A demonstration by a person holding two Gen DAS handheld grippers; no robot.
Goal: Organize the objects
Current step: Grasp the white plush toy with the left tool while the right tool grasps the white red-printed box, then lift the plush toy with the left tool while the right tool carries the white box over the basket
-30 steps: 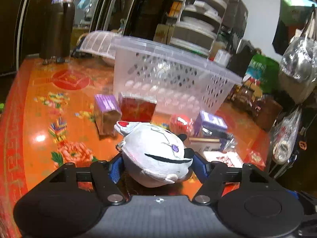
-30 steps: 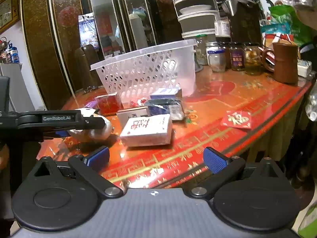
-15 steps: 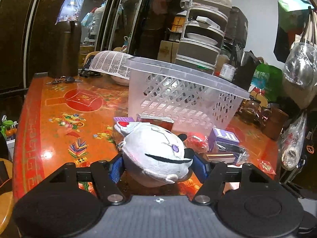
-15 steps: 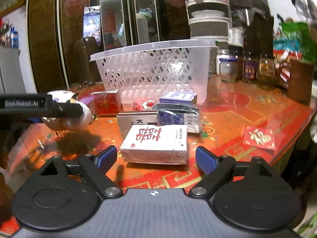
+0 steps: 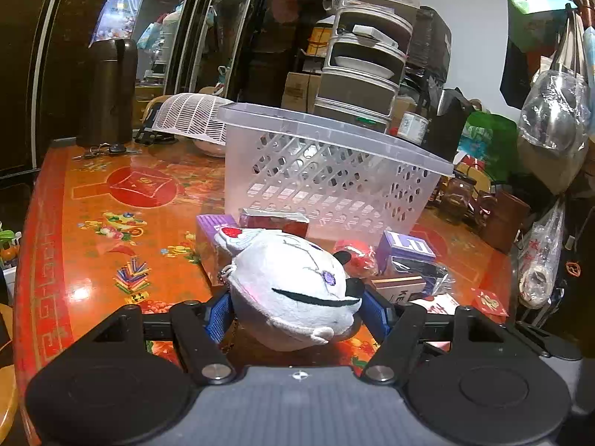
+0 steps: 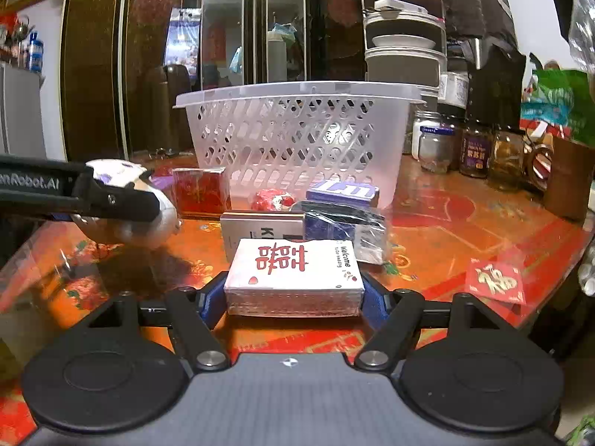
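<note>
My left gripper [image 5: 295,314] is shut on a white plush toy [image 5: 293,290] and holds it above the red patterned table [image 5: 111,223], in front of the clear perforated basket [image 5: 327,174]. The toy and the left gripper also show at the left of the right wrist view [image 6: 122,200]. My right gripper [image 6: 293,303] has its blue pads against both sides of a white box with red characters [image 6: 293,275] lying on the table. The basket [image 6: 297,137] stands behind it.
Small boxes lie in front of the basket: a red one [image 6: 200,191], a purple one [image 6: 344,191], a wrapped dark pack [image 6: 349,228], a grey box [image 6: 260,230], a red ball [image 6: 273,200]. Jars [image 6: 476,148] stand right. A red envelope [image 6: 496,280] lies near the table edge.
My left gripper has lifted the plush toy higher above the table. My right gripper has moved forward and closed around the white box.
</note>
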